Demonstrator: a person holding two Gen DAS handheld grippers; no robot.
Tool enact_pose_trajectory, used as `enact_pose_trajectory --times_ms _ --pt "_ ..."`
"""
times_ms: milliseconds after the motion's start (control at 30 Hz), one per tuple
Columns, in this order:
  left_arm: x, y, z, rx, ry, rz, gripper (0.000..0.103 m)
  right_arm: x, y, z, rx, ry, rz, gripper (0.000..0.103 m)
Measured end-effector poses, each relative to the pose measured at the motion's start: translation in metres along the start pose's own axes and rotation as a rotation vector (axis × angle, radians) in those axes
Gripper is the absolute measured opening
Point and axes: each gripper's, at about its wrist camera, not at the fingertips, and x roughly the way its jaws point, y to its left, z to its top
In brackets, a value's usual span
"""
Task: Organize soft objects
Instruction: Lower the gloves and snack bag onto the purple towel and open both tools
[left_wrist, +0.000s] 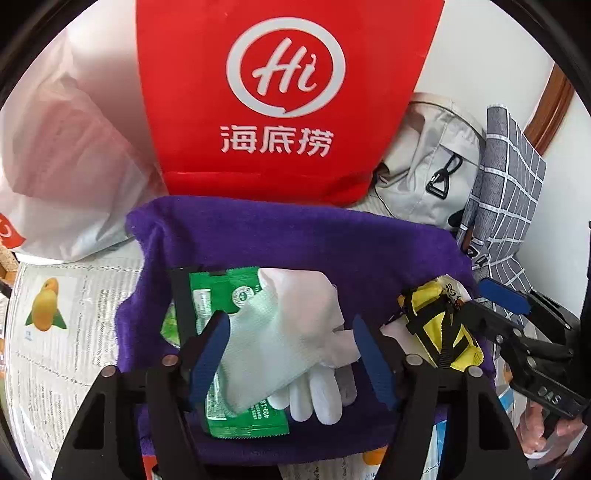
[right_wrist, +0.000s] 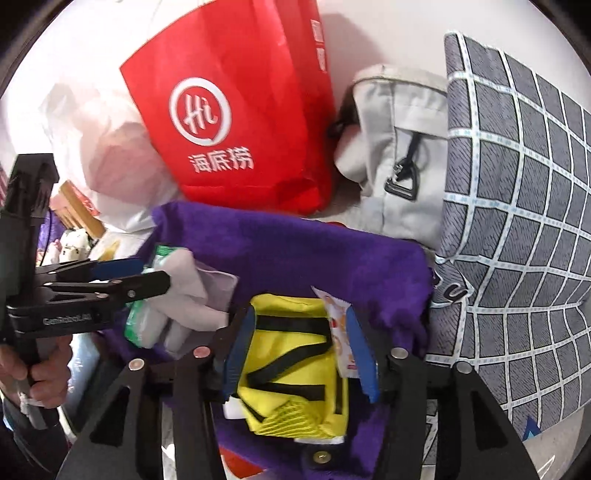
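White glove (left_wrist: 284, 332) between left jaws; yellow pouch (right_wrist: 291, 365) between right.

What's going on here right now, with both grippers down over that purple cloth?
A person holds a gripper in each hand over the purple towel. The left gripper is open around a white glove lying on a green packet. The right gripper is open around a small yellow pouch with black straps. Neither has closed. A red bag stands behind.

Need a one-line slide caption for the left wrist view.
Open left gripper straddles a white knit glove and green foil sachet on a purple fleece towel.
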Motion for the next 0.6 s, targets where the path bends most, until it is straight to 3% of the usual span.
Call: enact_pose_trajectory --times_ms 300,600 --pt "-0.036 0.008 -0.015 -0.047 -0.023 0.017 0.074 -0.033 0.014 0.002 0.041 -0.060 -0.031 0.076" --pt "-0.096 0.014 -0.047 -0.058 -0.071 0.062 0.082 -0.081 0.028 -0.022 0.087 -0.050 -0.056 0.076"
